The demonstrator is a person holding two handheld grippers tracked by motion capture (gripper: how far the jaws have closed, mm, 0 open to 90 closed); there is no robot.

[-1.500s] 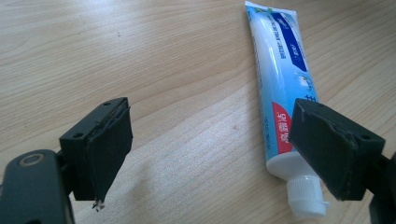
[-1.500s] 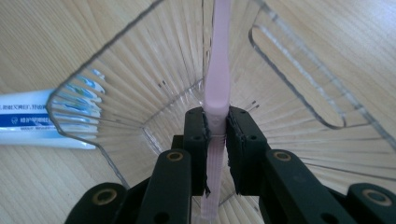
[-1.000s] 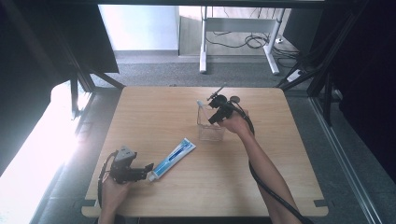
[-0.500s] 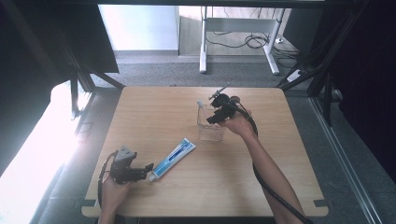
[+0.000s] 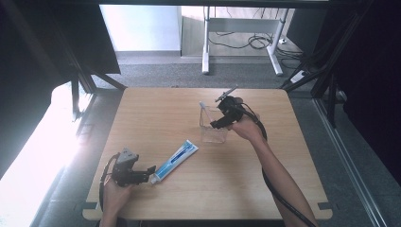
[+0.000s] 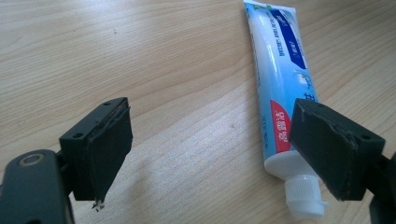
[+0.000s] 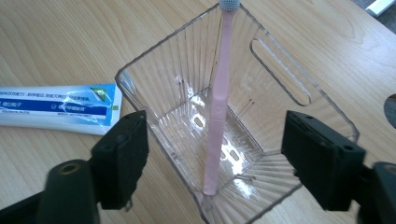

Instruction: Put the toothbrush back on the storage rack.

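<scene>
A clear square cup stands right of the table's middle, with a pink toothbrush upright in it, its head leaning on the far corner. My right gripper hovers over the cup's right rim. Its jaws have just been opening and stand wide at either side of the cup, touching nothing. A blue and white toothpaste tube lies near the front left. My left gripper is open at the capped end; one jaw sits over the tube beside the white cap, with no grip.
The wooden table is bare apart from these things. The tube's flat end lies just left of the cup. A white desk frame and cables stand on the floor beyond the far edge.
My right gripper has lifted slightly above the cup and its jaws have spread apart, leaving the toothbrush standing in the cup. The left hand and the tube have not moved.
</scene>
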